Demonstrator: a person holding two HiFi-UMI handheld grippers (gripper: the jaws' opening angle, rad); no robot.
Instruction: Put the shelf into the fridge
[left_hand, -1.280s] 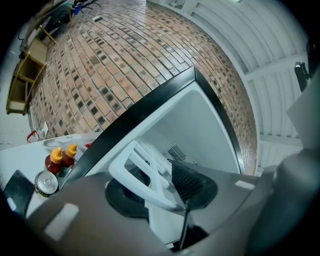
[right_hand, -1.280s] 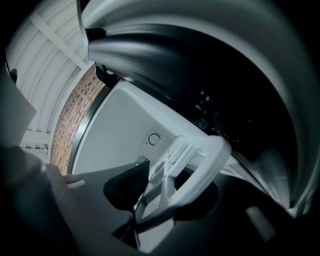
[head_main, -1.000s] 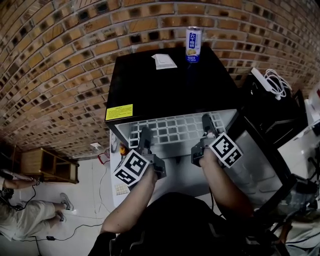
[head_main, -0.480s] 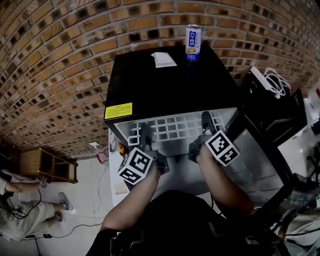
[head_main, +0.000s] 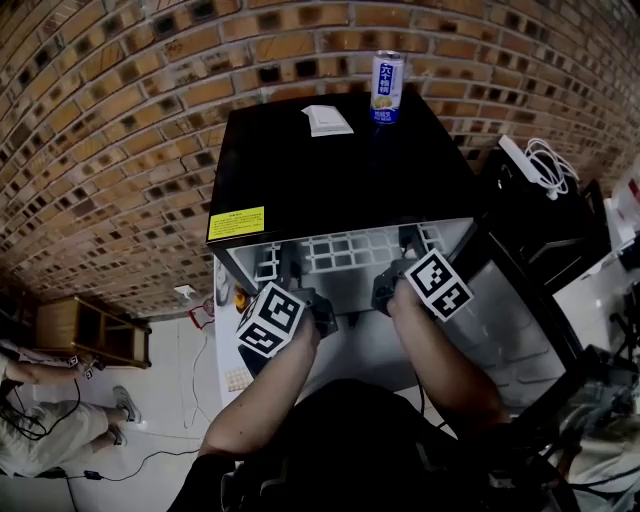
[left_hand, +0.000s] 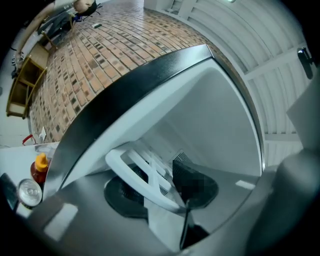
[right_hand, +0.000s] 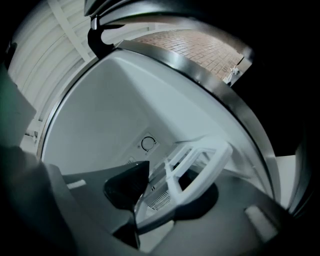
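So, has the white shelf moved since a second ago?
Yes. The shelf has slid further into the fridge: less of its grid now sticks out past the fridge's front edge, where the yellow sticker sits.

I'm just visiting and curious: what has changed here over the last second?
The shelf slid further into the fridge: less of its white grid shows in front of the fridge's top. The left gripper and right gripper went forward with it, each clamped on its front rim throughout. The can and the white card on top stayed put.
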